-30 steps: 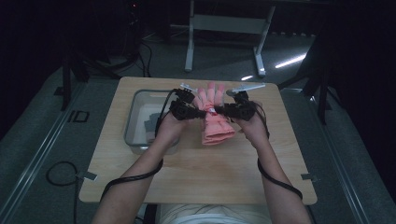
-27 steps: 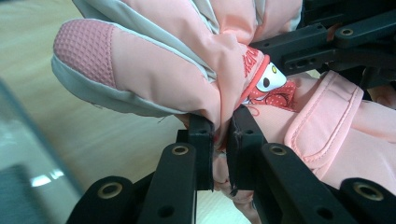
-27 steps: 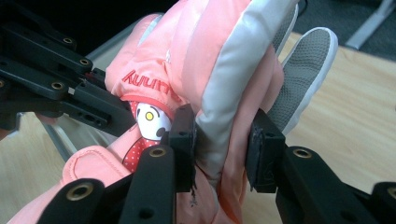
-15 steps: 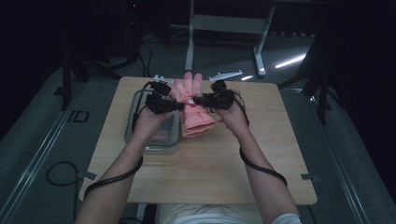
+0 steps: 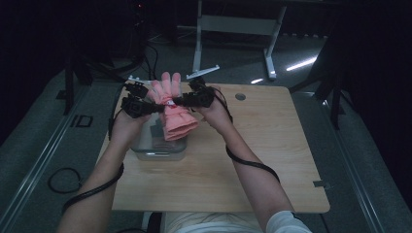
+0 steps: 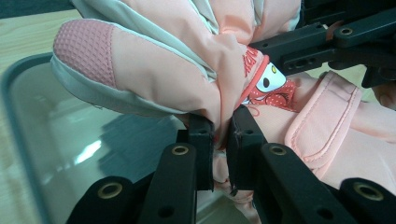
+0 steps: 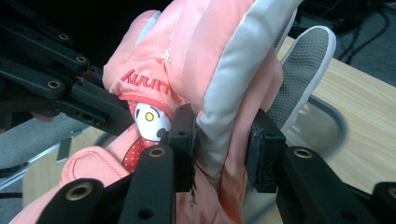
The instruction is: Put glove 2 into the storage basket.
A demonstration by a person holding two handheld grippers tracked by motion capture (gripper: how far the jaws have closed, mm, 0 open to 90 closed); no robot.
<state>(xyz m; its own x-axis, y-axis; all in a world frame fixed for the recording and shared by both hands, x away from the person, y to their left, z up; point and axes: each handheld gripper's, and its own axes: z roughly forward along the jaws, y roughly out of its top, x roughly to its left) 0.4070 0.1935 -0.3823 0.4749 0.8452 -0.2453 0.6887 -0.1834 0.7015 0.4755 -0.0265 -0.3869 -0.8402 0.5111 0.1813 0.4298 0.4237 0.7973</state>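
Clear plastic, one bin (image 5: 145,148) sits at the counter's (image 5: 272,145) left end; directly above it hangs one pink glove (image 5: 172,114), long axis running away from the person, fingers far, cuff near. The left claw (image 5: 154,107) pinches its left edge, the right claw (image 5: 176,102) its right, equally near. Lowering straight down would likely bin it.

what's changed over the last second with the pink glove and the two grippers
Both grippers, left gripper and right gripper, have carried the pink glove leftward across the table, from its middle to above the clear container. Nothing was let go: each gripper stays clamped on the glove, one at each side, its fingers pointing away from the person. The container has not moved.
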